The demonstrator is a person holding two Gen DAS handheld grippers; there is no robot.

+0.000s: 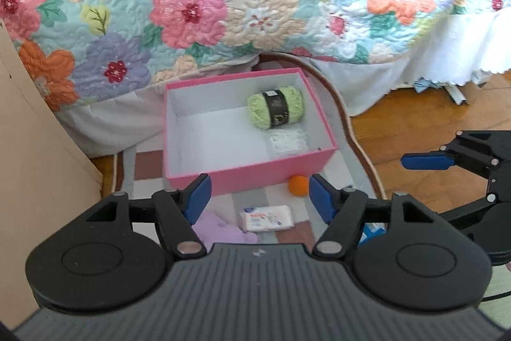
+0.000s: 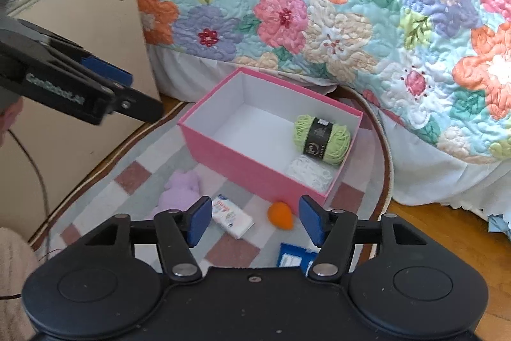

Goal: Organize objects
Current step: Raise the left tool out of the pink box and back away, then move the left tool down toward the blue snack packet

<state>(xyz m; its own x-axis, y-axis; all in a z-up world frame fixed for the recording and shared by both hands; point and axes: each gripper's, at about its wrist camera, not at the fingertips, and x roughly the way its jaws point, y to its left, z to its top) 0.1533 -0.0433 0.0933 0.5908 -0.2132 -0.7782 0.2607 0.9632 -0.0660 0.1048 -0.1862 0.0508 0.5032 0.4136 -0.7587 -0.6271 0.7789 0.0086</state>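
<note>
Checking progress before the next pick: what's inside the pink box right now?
Inside the pink box: a green yarn ball with a dark label, and a white lacy packet beside it. The rest of the floor shows bare white. Whatever lies under those two is hidden.

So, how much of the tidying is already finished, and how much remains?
Done: the green yarn ball and a white lacy packet lie inside the pink cardboard box. In hand: nothing; the left gripper and right gripper are both open and empty. Left on the checked rug: the orange ball, white tissue pack, lilac soft toy and blue packet.
</note>
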